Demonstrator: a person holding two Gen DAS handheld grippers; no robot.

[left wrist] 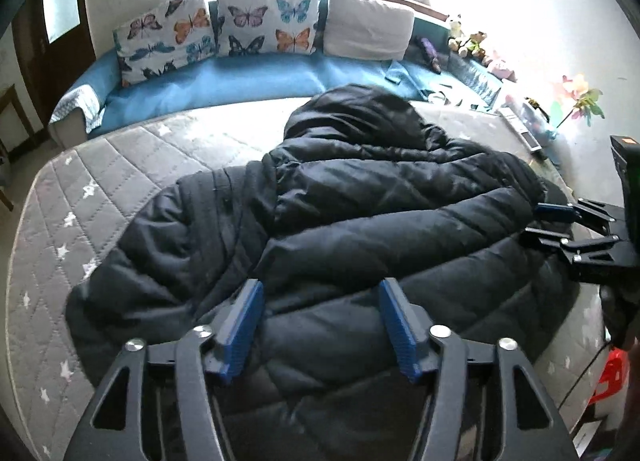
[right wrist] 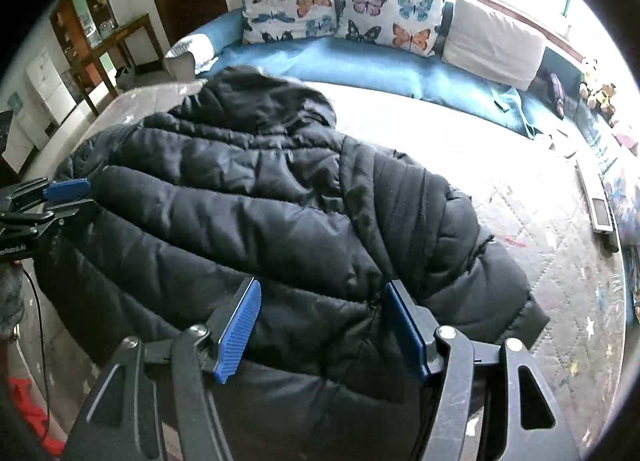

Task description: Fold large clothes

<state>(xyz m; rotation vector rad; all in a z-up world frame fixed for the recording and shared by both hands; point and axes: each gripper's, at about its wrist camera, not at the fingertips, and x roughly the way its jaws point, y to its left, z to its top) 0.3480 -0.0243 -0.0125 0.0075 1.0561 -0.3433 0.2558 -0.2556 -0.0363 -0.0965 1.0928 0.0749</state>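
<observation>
Both tongs, left [left wrist: 322,325] and right [right wrist: 320,331], gape wide above the black puffer jacket [left wrist: 340,221], gripping nothing.

A black puffer jacket [left wrist: 340,221] lies spread on a grey quilted mattress [left wrist: 100,189]. The left gripper [left wrist: 322,325] hovers over its near hem, blue pads apart, nothing between them. Butterfly cushions [left wrist: 216,29] line a blue sofa [left wrist: 240,81] behind.

Both wrist views—steeply down, close—share the jacket [left wrist: 360,221].
</observation>
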